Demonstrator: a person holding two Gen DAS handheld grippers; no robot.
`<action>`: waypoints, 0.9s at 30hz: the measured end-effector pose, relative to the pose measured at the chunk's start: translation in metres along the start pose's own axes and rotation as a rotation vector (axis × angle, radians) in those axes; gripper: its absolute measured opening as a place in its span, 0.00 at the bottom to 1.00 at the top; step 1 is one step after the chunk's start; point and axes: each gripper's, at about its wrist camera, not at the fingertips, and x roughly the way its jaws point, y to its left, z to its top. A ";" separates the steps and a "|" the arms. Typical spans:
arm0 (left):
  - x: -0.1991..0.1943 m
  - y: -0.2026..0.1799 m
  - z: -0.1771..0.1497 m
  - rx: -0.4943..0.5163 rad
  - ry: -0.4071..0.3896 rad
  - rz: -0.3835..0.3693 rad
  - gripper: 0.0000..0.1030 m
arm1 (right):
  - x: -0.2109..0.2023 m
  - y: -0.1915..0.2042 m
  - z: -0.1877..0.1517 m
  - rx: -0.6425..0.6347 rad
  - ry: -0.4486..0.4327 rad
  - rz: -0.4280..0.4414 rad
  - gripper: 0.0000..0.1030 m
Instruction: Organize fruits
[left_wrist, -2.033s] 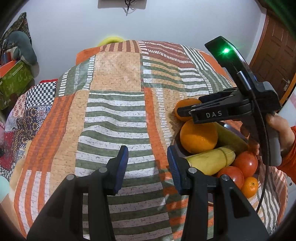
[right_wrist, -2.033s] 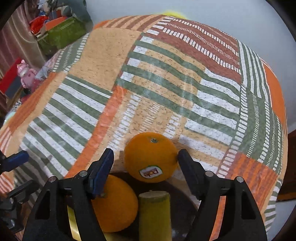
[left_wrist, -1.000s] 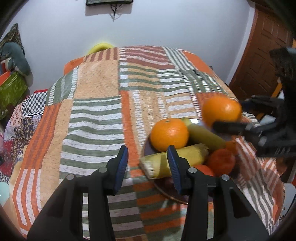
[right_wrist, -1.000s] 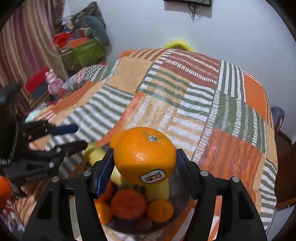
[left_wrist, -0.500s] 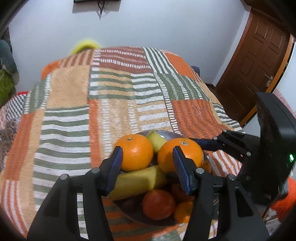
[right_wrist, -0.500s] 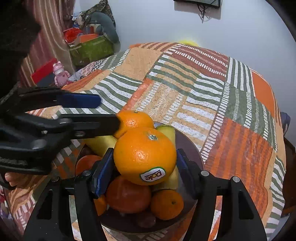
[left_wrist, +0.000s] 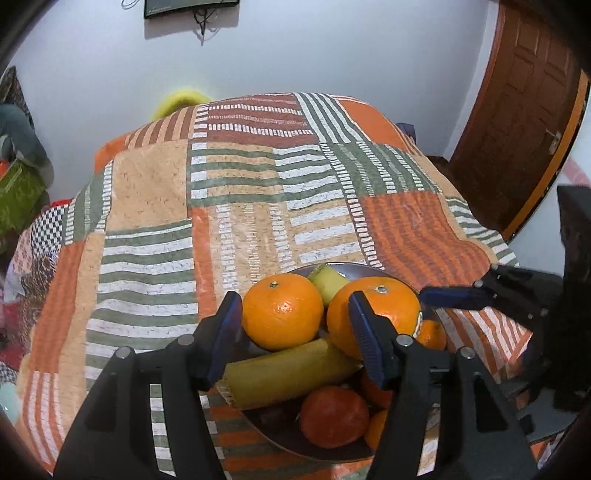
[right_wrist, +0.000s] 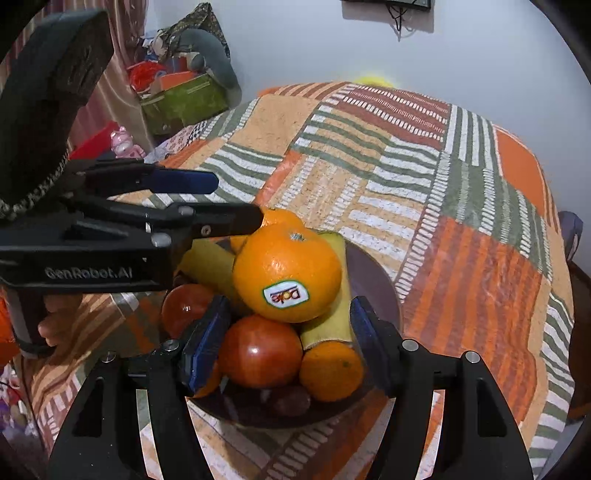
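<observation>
A dark round bowl (right_wrist: 373, 269) is sitting near the front edge of a bed covered by an orange, green and cream striped patchwork quilt (left_wrist: 236, 206), and it is heaped with fruit. The large orange with a Dole sticker (right_wrist: 287, 271) is resting on top of the pile, leaning on a yellow banana (right_wrist: 334, 314) above a shiny red tomato (right_wrist: 260, 350) and a small tangerine (right_wrist: 330, 370). The right gripper (right_wrist: 290, 341) is hovering just below that orange with its blue-padded jaws spread wide and touching nothing. The left gripper (left_wrist: 293, 330) is reaching in from the opposite side, its jaws also parted, flanking a second, unlabelled orange (left_wrist: 282, 312) that is lying against another banana (left_wrist: 288, 371); whether its pads are touching the fruit cannot be told.
</observation>
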 end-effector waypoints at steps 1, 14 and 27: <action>-0.004 -0.001 -0.001 0.002 -0.012 0.006 0.58 | -0.004 -0.001 0.000 0.003 -0.008 -0.005 0.62; -0.130 -0.024 -0.016 -0.036 -0.256 0.064 0.58 | -0.108 0.011 0.003 0.050 -0.211 -0.095 0.62; -0.320 -0.098 -0.088 0.003 -0.613 0.147 0.67 | -0.282 0.098 -0.032 0.085 -0.539 -0.130 0.67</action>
